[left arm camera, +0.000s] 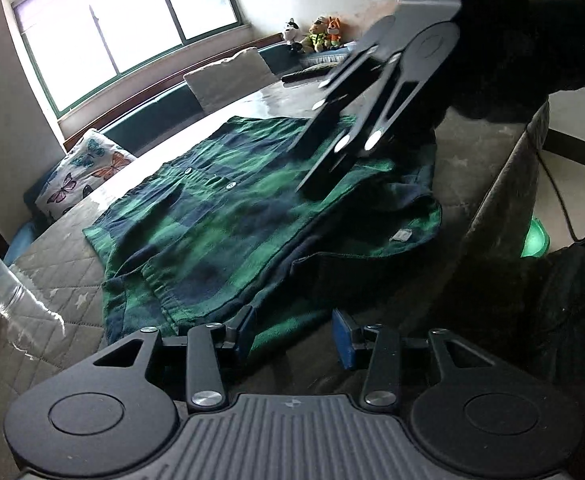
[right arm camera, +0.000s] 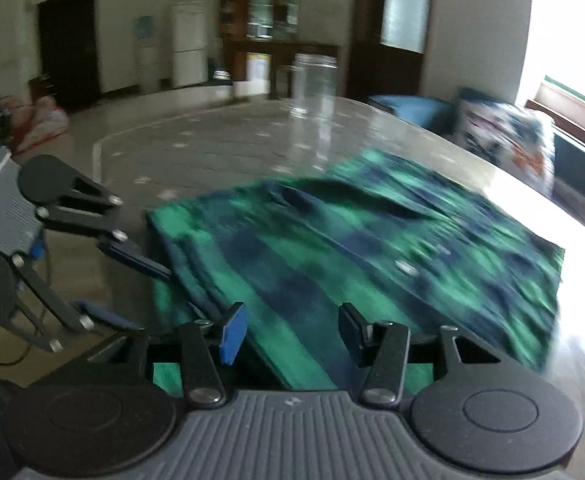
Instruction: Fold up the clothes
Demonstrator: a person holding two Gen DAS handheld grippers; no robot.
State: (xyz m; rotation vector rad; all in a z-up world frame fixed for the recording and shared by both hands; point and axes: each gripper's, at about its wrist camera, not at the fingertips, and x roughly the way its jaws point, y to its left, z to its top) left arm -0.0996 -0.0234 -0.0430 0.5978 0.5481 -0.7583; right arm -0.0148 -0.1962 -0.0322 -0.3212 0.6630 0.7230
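Lying partly folded on the grey quilted star-print table cover [left arm camera: 52,288]: green and navy plaid flannel shirt [left arm camera: 212,216], buttons and chest pocket facing up, one edge doubled over near the front. Left gripper [left arm camera: 294,334] released, blue-padded fingers [left arm camera: 342,338] spread wide at the shirt's near hem, gripping nothing. Right gripper [right arm camera: 290,330] likewise released, fingers apart, low over the same shirt [right arm camera: 372,240]; right-wrist view motion-blurred, contact with the cloth not determinable. Seen from the left wrist, right gripper angled down above the shirt's far right corner. Clear glass jar [right arm camera: 314,84] upright on the table, well apart from the shirt. Butterfly-print cushion [left arm camera: 80,172] beyond the table edge.
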